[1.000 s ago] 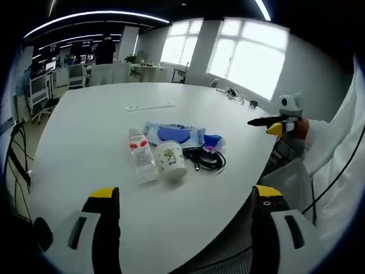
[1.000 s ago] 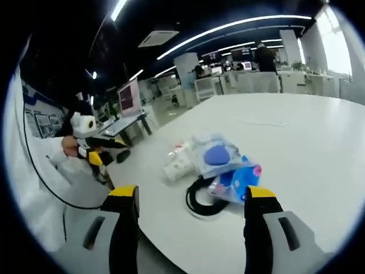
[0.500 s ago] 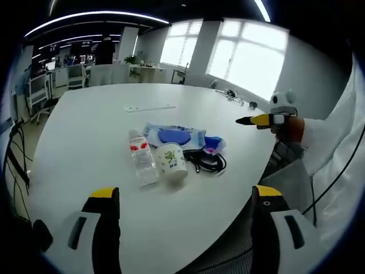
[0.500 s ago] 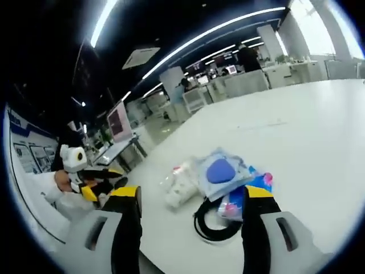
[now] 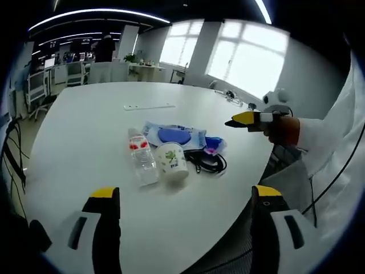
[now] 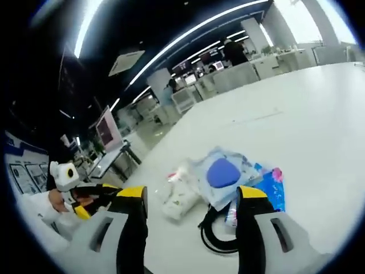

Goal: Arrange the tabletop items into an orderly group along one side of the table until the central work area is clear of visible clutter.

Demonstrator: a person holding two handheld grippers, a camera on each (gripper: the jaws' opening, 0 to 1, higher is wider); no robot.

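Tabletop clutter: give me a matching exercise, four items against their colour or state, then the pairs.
Items:
1. water bottle
2. paper cup
3. cable
4. pouch

Descriptions:
A. black, coiled
B. clear plastic with a blue oval inside
C. lying on its side, red label
D. white with a green print

Pairs: 1-C, 2-D, 3-A, 4-B

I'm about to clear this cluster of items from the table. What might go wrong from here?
The clear plastic water bottle lies on its side against the white paper cup, so nudging either may roll it. The coiled black cable sits near the table edge, tucked under the blue packets, and could drag them off.
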